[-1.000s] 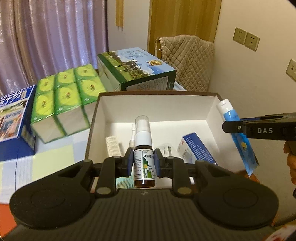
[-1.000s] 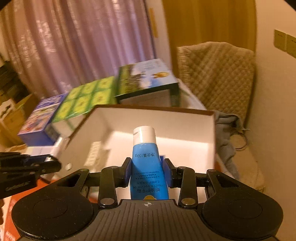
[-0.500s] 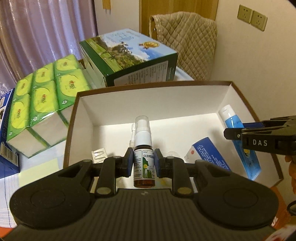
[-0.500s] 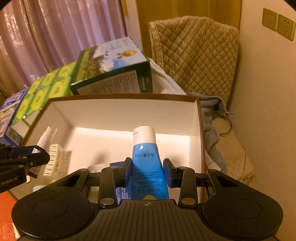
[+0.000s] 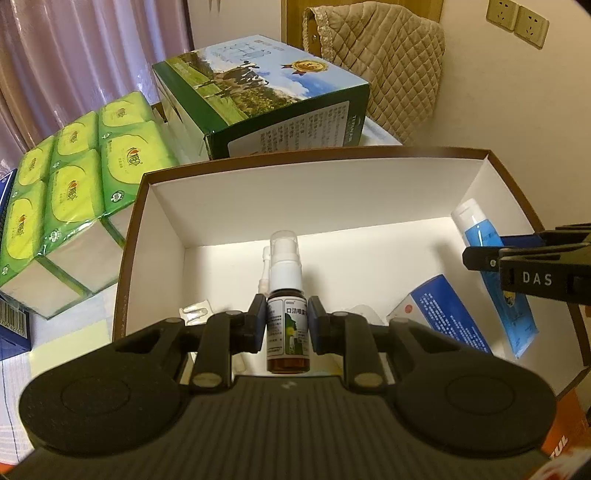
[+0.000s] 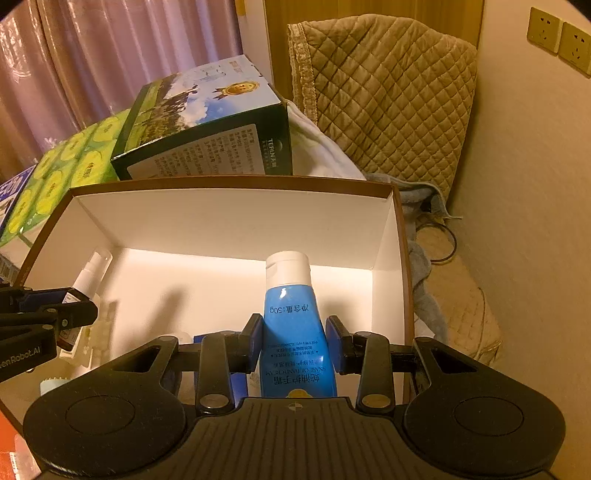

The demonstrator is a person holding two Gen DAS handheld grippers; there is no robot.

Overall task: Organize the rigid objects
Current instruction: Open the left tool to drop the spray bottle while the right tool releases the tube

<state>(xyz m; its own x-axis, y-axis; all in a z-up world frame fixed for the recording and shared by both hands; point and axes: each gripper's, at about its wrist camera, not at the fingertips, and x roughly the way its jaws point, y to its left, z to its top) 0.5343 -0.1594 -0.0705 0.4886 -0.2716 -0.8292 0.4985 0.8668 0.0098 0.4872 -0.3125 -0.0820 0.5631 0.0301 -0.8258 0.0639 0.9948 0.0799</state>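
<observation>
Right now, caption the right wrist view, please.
Right gripper holds a blue tube over the open box.

Pinkish curtain (image 5: 74, 62) hanging behind the table (image 5: 66, 332), folds catching soft light. Quilted beige cover (image 6: 388, 96) draping over furniture against the cream wall (image 6: 524, 184), right of the curtain. Two sockets (image 5: 517, 18) sitting on that wall above the cover. Wooden door panel (image 6: 369, 11) showing behind it.

Both wrist cameras look steeply down, close above the open white box (image 5: 332, 192), 1 from its left, 1 from its right, sharing its interior.
</observation>
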